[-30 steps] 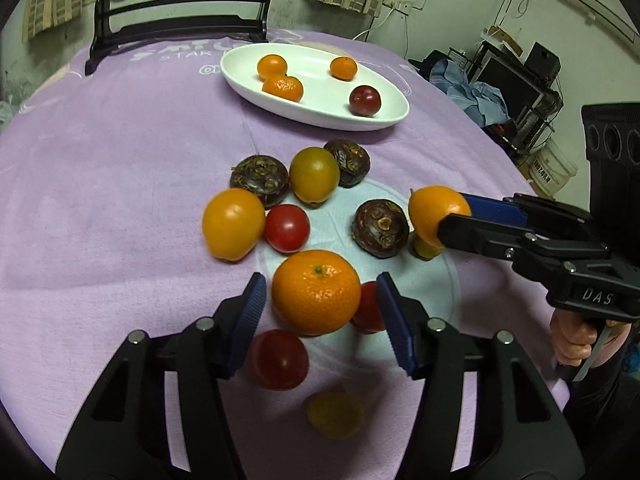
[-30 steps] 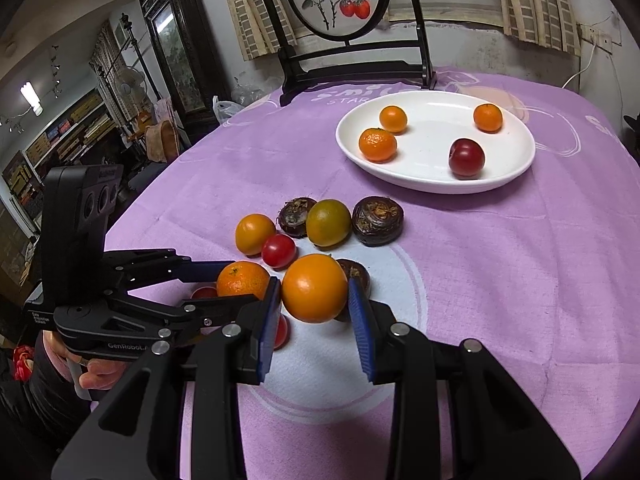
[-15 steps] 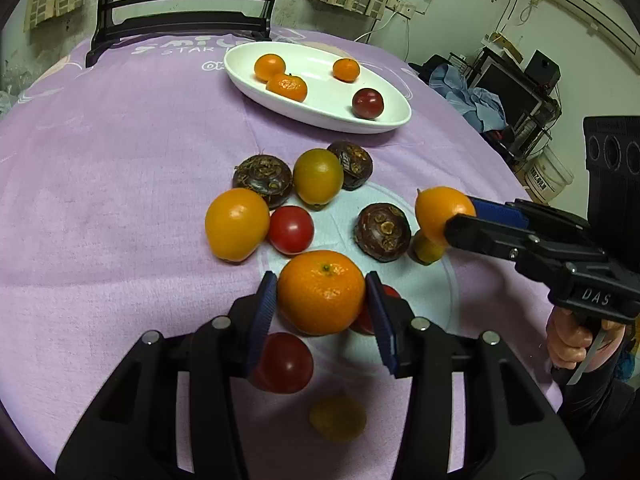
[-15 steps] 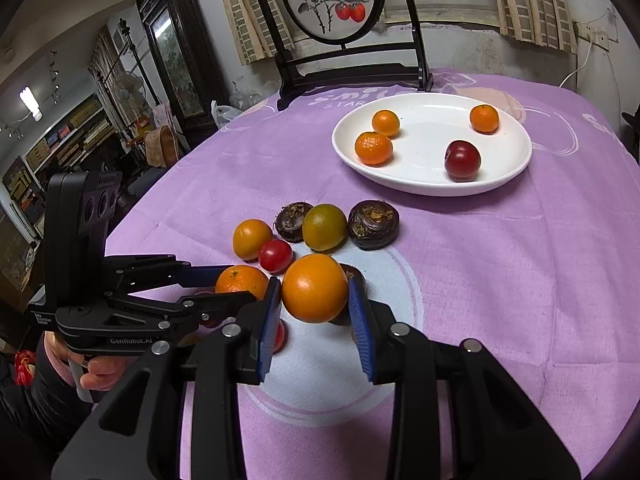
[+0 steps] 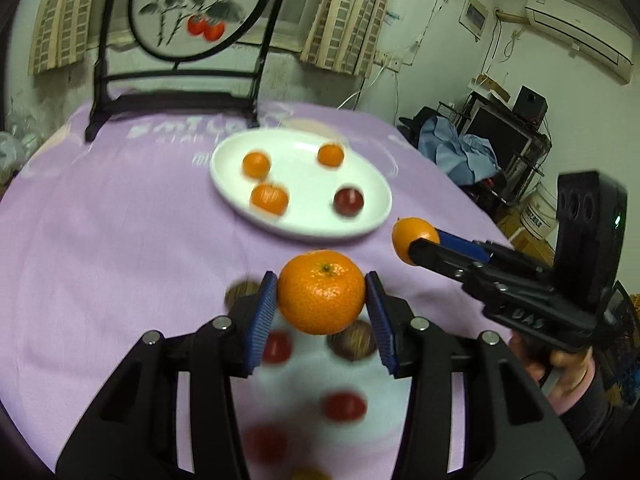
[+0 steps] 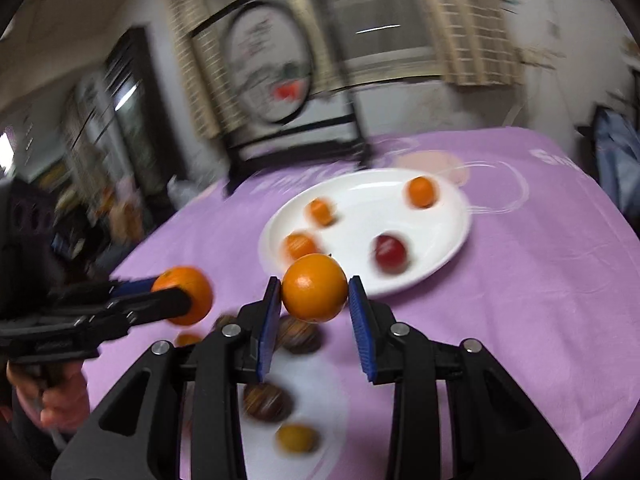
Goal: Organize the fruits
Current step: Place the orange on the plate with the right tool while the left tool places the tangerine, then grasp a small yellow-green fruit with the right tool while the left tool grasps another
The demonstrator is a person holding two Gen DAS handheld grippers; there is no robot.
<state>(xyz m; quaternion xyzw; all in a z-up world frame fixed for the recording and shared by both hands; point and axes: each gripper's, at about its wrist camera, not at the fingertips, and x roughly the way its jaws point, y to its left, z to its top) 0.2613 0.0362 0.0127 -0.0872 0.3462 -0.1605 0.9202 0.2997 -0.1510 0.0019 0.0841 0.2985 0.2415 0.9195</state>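
My left gripper [image 5: 321, 304] is shut on a large tangerine [image 5: 321, 291], held in the air above the purple tablecloth. My right gripper [image 6: 314, 298] is shut on a smooth orange fruit [image 6: 315, 286], also lifted. Each gripper appears in the other's view: the right gripper [image 5: 418, 242] with its orange fruit [image 5: 412, 234], the left gripper [image 6: 188, 300] with the tangerine [image 6: 188, 290]. Ahead lies a white oval plate [image 5: 372, 178] [image 6: 444, 252] holding three small orange fruits and a dark red one [image 5: 349, 201]. Blurred red and brown fruits [image 5: 344, 406] lie on the cloth below the grippers.
A black chair with a round painted panel [image 5: 192, 20] stands behind the table. The cloth [image 5: 100, 240] has bare room left of the plate. Clutter and a monitor stand [image 5: 500, 136] sit off the table's right side. A hand [image 5: 560, 364] holds the right gripper.
The left gripper closed on the tangerine and lifted it off the cloth. Both grippers rose and tipped up toward the plate. The right gripper kept its orange fruit.
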